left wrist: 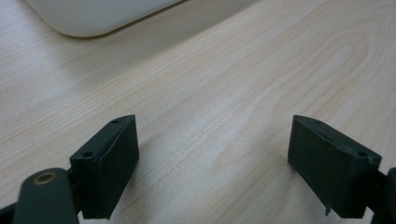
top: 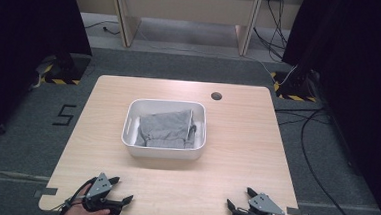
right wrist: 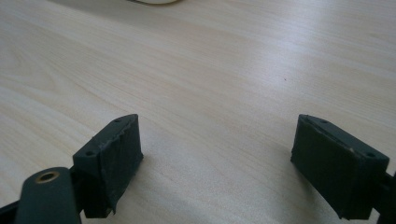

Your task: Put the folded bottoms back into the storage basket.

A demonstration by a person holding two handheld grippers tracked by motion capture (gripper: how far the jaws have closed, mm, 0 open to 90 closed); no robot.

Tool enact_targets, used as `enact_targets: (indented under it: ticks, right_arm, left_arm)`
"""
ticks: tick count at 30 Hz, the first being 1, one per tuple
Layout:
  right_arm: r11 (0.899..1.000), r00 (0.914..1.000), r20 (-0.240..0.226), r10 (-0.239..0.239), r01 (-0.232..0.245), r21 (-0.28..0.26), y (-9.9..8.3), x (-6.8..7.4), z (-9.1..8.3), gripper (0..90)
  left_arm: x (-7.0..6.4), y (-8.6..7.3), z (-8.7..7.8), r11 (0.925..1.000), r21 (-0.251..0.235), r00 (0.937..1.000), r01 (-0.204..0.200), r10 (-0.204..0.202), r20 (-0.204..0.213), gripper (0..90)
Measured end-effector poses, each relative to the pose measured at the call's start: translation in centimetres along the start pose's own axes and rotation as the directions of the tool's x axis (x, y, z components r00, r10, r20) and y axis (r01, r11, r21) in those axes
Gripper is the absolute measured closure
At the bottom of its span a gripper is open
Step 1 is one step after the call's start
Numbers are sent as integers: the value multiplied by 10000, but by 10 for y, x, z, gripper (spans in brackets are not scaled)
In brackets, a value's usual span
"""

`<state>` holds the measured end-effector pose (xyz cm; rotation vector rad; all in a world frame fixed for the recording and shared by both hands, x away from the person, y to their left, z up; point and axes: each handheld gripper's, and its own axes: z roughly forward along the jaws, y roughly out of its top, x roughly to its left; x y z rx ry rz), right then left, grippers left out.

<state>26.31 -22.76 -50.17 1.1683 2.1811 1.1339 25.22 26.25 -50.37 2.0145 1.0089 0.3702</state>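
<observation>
Overhead forward; jaw-cams graze table (top: pixel 235 155) (shared).

Grey carpeted room, dark drapes either side

Light wood table (top: pixel 256 141) with round grommet hole (top: pixel 216 96); grey floor (top: pixel 22 127) marked "5" (top: pixel 64 115); black curtains (top: pixel 28 17) left and right; pale wooden furniture legs (top: pixel 120 13) behind; cables (top: pixel 311 145) trailing across floor; yellow-black hazard tape (top: pixel 60 81).

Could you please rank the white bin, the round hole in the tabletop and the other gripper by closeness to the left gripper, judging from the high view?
1. White bin, middle of the table.
2. Right gripper, near edge, right.
3. Round hole, far side, right of centre.
</observation>
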Motion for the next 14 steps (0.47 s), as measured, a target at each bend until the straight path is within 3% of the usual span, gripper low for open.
enact_targets:
  ticks: [14]
  right_arm:
    - [10000,10000,-52,-27,27,-42,0,0,0,161]
  left_arm:
    - [0,0,0,10000,-30,10000,-53,53,-13,161]
